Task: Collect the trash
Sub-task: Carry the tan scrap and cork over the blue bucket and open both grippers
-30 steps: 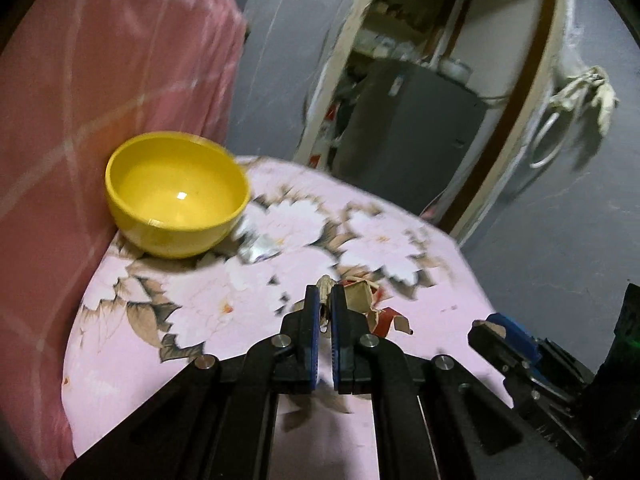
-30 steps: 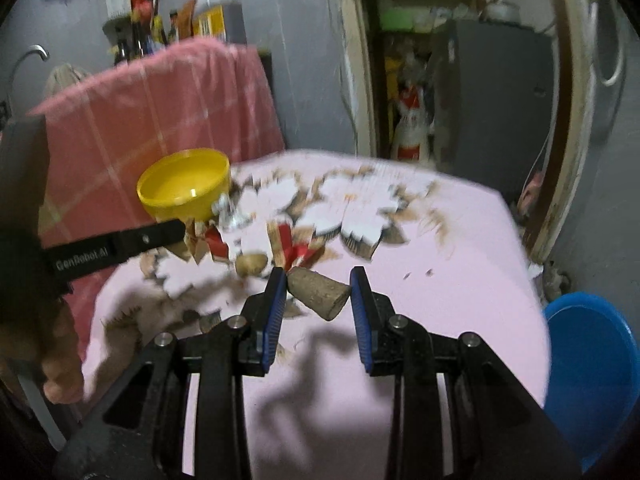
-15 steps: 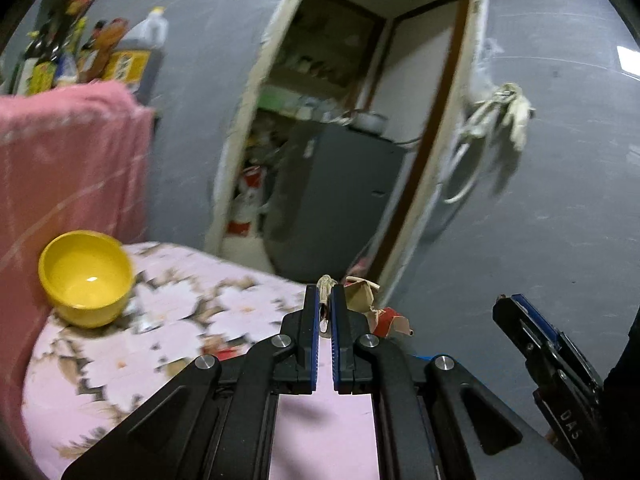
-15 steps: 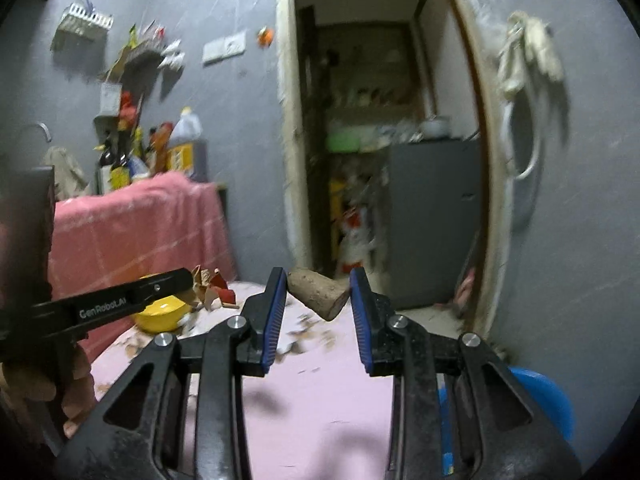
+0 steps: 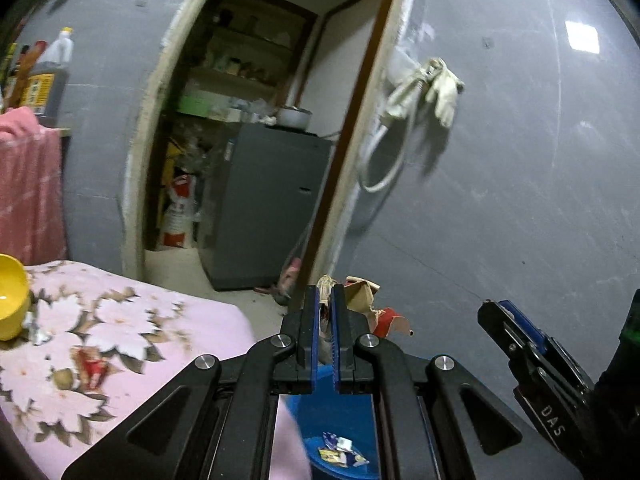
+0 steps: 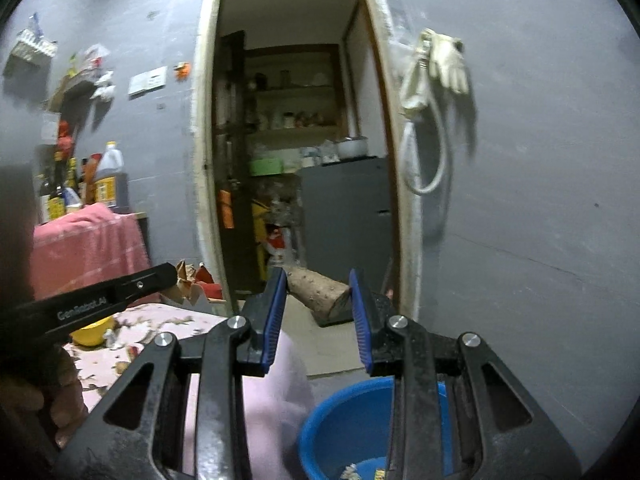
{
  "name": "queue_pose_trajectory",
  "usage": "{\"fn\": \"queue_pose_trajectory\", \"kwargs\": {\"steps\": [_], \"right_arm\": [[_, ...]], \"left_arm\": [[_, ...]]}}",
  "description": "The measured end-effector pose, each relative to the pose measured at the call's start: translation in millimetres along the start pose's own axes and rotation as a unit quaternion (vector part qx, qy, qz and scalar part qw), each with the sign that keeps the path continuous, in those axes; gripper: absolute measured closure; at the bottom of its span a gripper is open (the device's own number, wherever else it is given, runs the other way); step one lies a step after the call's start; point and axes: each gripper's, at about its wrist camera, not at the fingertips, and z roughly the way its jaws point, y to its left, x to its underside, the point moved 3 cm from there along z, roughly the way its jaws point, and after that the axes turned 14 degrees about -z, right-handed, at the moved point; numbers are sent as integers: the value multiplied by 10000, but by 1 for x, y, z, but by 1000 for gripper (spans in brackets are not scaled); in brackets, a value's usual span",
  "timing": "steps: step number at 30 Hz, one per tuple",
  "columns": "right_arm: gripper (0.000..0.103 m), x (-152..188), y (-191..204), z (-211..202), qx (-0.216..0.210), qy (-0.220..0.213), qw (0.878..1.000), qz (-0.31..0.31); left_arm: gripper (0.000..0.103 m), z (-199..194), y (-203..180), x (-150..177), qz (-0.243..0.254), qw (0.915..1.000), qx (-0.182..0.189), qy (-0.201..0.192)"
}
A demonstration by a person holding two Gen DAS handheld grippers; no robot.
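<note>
My left hand-held gripper [image 5: 325,300], frame centre: clamped on crumpled wrappers [image 5: 362,300]. Right hand-held gripper [image 6: 318,292]: clamped on brown stub [image 6: 316,294]. Blue bin [image 6: 344,420] partly hidden below.

Both views look forward along their own gripper's fingers from close behind them, fisheye-curved, toward the grey wall and the open doorway [image 5: 256,152] at upper centre of each frame. The left wrist view keeps the pink floral table [image 5: 120,340] at lower left; the right wrist view sits further right (blue bin [image 6: 340,424] at the bottom). Both share the hanging gloves [image 6: 444,64].
</note>
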Motion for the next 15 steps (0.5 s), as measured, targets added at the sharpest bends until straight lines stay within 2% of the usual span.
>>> {"fn": "queue_pose_trajectory", "kwargs": {"steps": [8, 15], "right_arm": [[45, 32, -41, 11, 272, 562, 9974, 348], [43, 62, -54, 31, 263, 1046, 9926, 566]], "left_arm": [[100, 45, -16, 26, 35, 9977, -73, 672], [98, 78, -13, 49, -74, 9916, -253, 1267]]}}
